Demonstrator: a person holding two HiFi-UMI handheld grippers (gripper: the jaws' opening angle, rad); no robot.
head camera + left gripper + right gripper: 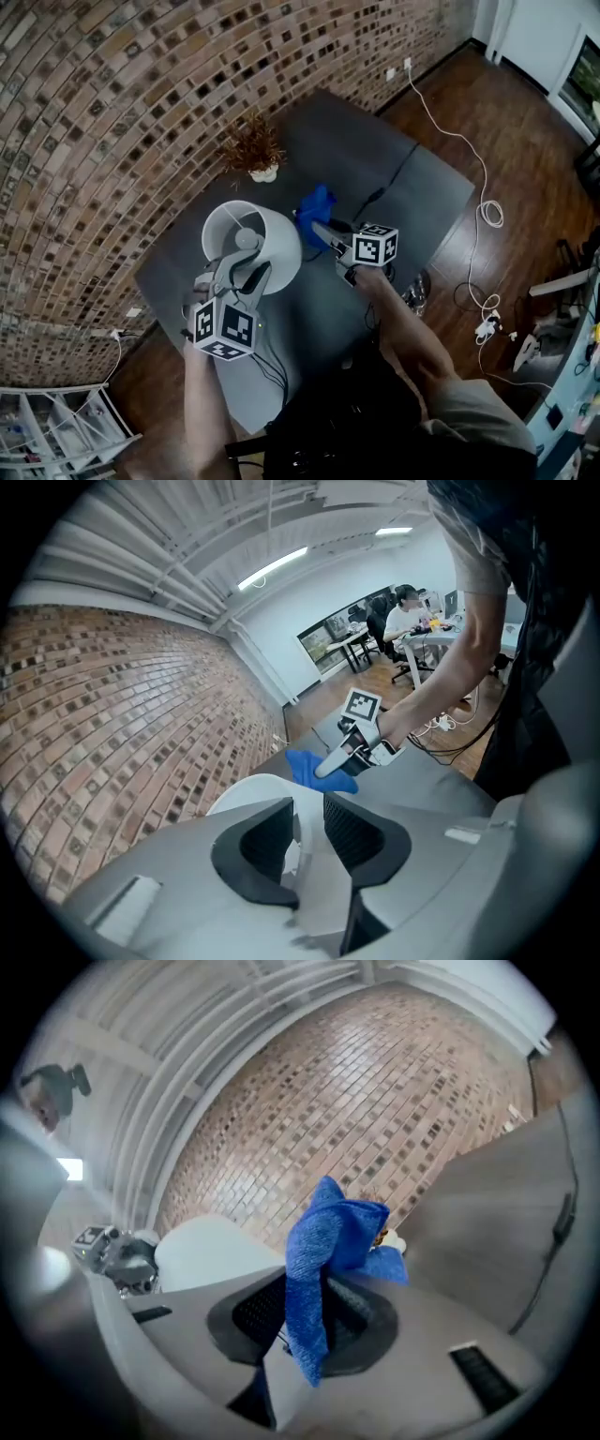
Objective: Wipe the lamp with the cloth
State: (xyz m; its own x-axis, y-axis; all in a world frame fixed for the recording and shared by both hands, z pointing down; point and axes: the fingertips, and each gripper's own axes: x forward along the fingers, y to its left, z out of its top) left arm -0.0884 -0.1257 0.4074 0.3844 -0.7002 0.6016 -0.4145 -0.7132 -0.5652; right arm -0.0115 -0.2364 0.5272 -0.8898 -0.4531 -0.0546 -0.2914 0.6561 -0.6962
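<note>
A white lamp shade [267,239] stands on the dark grey table [412,178], and my left gripper [246,272] is shut on its near rim. In the left gripper view the white rim [246,789] sits pinched between the left gripper [309,829] jaws. Just right of the shade, my right gripper [321,228] is shut on a blue cloth [315,206] that bunches up beyond its tips. In the right gripper view the cloth [323,1241] hangs out of the right gripper [314,1312], with the shade [211,1252] to its left, apart from it.
A small pot of dried plant [255,152] stands behind the lamp near the brick wall [112,112]. A black cable [375,199] runs over the table. White cords and a power strip [487,326] lie on the wooden floor at right. Shelves [56,427] stand at bottom left.
</note>
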